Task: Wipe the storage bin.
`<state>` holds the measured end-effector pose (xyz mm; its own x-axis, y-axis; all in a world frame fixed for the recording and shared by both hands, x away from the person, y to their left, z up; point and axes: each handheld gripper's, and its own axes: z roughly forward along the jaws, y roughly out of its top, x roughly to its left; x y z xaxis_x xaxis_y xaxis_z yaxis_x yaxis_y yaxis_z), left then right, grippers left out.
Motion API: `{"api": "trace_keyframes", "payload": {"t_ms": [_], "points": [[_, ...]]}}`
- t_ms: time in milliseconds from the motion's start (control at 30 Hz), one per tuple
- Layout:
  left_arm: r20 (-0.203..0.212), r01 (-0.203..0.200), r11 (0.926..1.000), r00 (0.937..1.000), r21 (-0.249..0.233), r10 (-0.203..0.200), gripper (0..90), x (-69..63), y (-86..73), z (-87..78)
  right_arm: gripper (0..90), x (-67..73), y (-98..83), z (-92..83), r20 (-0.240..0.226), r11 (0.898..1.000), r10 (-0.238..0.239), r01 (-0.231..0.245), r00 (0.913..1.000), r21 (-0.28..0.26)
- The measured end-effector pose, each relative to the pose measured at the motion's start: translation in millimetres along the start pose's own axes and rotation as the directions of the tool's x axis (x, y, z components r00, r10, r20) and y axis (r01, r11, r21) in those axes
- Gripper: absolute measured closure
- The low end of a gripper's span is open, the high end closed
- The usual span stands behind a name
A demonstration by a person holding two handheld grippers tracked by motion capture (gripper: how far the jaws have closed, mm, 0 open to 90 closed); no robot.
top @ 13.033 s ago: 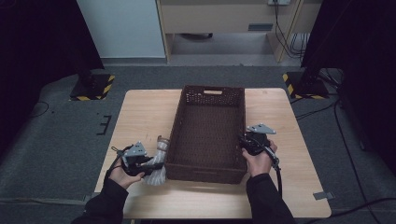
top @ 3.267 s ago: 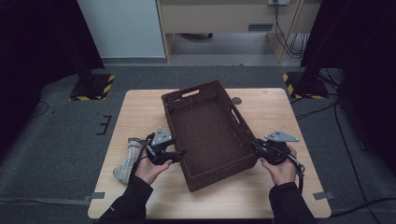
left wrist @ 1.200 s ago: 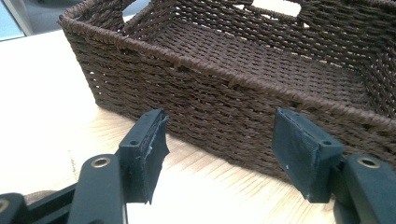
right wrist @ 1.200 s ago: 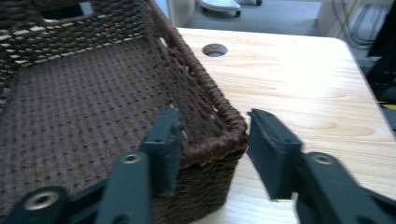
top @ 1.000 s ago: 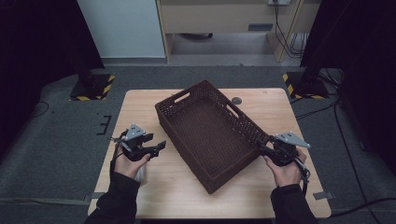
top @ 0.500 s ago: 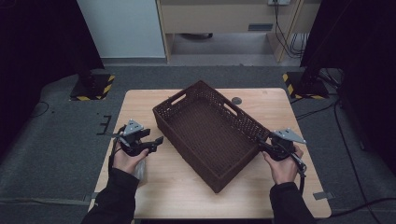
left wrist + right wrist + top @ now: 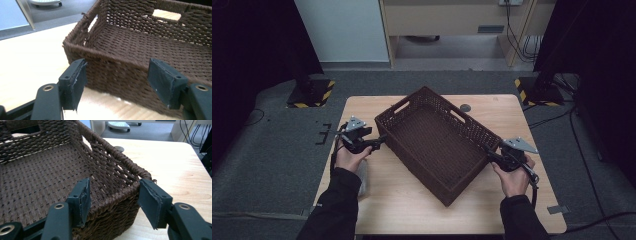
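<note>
A dark brown woven basket [image 7: 437, 145] lies turned at an angle on the wooden table [image 7: 412, 205]. My left gripper [image 7: 381, 141] is at the basket's left corner. In the left gripper view the gripper [image 7: 117, 85] is open, its jaws have just been widening, and the basket wall [image 7: 140, 47] stands just beyond the pads [image 7: 77, 80] without touching them. My right gripper [image 7: 488, 151] is at the basket's right corner. In the right gripper view its jaws [image 7: 113, 200] straddle that corner of the basket [image 7: 37, 177], one pad inside and one outside. They have been widening and do not press.
A pale grey cloth [image 7: 363, 176] lies on the table, partly under the left forearm. A small round grey disc [image 7: 465, 107] sits near the far edge. Black stands with yellow-striped feet [image 7: 309, 95] flank the table's far corners.
The left hand has moved away from the person, closer along the basket's left corner. The basket has turned slightly. The right hand has stayed put.
</note>
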<state>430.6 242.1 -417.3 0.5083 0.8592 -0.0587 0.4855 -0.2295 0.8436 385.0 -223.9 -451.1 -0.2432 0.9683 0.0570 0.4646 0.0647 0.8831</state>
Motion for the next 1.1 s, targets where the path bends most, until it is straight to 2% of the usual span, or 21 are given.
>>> {"api": "trace_keyframes", "payload": {"t_ms": [267,500,600,733,900,967,1100], "points": [[-0.023,0.018,0.9998,0.9996,-0.009,-0.019,29.1,12.9,11.0,16.8,45.3,-6.1,2.9,11.3,0.018,1.000,-0.013,0.013,0.9998,-0.018],[-0.034,0.024,0.9996,0.9991,0.014,-0.024,30.0,25.8,10.8,35.0,45.5,-6.6,3.6,7.7,0.001,1.000,-0.010,0.010,1.0000,-0.009],[-0.032,0.023,0.9992,0.9992,0.034,-0.022,29.9,28.3,7.7,42.1,42.1,-4.4,4.2,0.8,-0.017,1.000,-0.006,0.006,0.9998,-0.001],[-0.035,0.019,0.9993,0.9992,0.032,-0.018,29.6,28.2,7.5,42.2,42.5,1.9,2.6,-5.0,-0.036,1.000,-0.012,0.013,0.9993,0.019],[-0.028,0.005,0.9993,0.9996,0.037,-0.004,31.6,27.4,8.2,39.0,45.3,5.7,2.8,0.4,-0.027,0.999,-0.021,0.021,0.9994,0.025],[-0.029,0.019,0.9994,0.9994,0.028,-0.018,31.0,30.8,8.0,39.7,47.8,3.8,4.4,5.1,-0.009,0.999,-0.043,0.043,0.9991,0.013],[-0.017,0.037,0.9985,0.9992,0.041,-0.036,33.0,35.3,6.0,45.5,49.1,-2.0,5.0,12.0,-0.008,1.000,-0.028,0.028,0.9996,-0.007]]}}
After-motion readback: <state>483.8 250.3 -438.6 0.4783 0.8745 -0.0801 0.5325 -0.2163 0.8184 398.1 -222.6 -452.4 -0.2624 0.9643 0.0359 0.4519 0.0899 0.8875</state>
